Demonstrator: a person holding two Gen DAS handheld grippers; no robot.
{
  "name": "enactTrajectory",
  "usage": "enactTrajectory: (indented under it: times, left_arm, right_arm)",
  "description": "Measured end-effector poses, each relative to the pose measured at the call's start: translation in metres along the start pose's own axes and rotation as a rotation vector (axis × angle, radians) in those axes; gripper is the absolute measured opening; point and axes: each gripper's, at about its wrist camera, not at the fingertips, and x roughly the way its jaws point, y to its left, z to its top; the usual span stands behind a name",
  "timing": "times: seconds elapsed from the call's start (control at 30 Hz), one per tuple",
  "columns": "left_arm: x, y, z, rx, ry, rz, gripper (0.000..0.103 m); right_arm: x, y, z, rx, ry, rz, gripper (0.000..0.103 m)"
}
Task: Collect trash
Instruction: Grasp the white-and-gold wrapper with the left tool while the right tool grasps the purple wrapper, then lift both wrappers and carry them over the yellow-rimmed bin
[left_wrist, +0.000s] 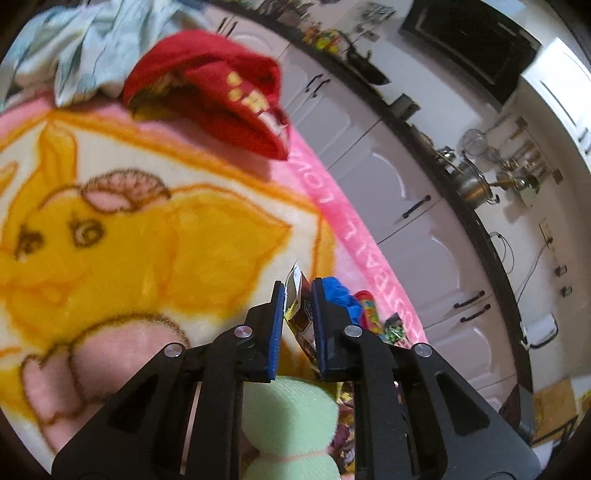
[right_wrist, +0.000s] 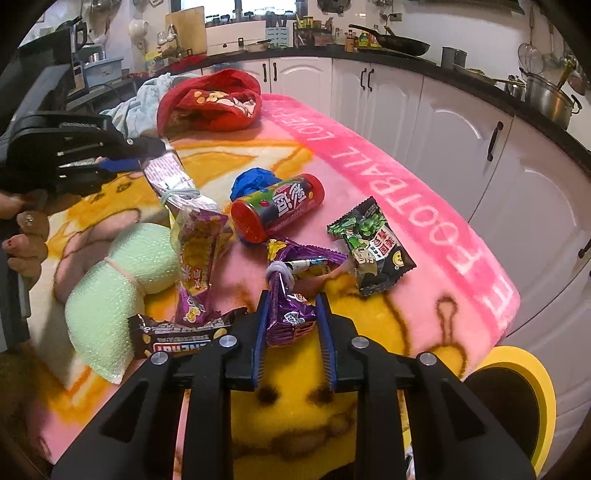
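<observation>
My left gripper (left_wrist: 297, 286) is shut on a snack wrapper (left_wrist: 300, 314) and holds it above the blanket; in the right wrist view that gripper (right_wrist: 122, 164) shows at the left with a silvery purple wrapper (right_wrist: 173, 177) in it. My right gripper (right_wrist: 291, 299) is closed around a purple snack bag tied with a hair band (right_wrist: 291, 314). On the blanket lie a red candy tube (right_wrist: 277, 206), a green-black snack packet (right_wrist: 373, 245), a purple-yellow bag (right_wrist: 197, 254), a brown bar wrapper (right_wrist: 173, 336) and a blue crumpled piece (right_wrist: 251, 181).
A pink and yellow cartoon blanket (right_wrist: 406, 177) covers the table. A red cloth (right_wrist: 210, 99) and a light blue cloth (right_wrist: 147, 92) lie at its far end. A green bubble-wrap roll (right_wrist: 110, 284) lies at the left. A yellow-rimmed bin (right_wrist: 532, 373) stands at the lower right. White kitchen cabinets (right_wrist: 443, 110) run behind.
</observation>
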Motion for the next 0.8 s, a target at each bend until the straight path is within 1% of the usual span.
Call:
enactTrajectory:
  times: [0.2, 0.47, 0.7, 0.8]
  left_arm:
    - [-0.021, -0.017, -0.003, 0.072, -0.070, 0.011, 0.008]
    - [-0.053, -0.032, -0.007, 0.127, -0.157, 0.019, 0.008]
    - [-0.082, -0.054, -0.017, 0.220, -0.235, 0.036, 0.008]
    - [-0.090, -0.063, -0.023, 0.261, -0.253, 0.038, 0.008]
  right_arm:
    - [-0.012, 0.000, -0.001, 0.011, -0.022, 0.000, 0.023]
    - [-0.033, 0.002, 0.000, 0.009, -0.064, 0.009, 0.023]
    - [-0.052, 0.003, 0.003, 0.008, -0.101, 0.018, 0.023]
    - [-0.061, 0.004, 0.005, 0.007, -0.117, 0.023, 0.023]
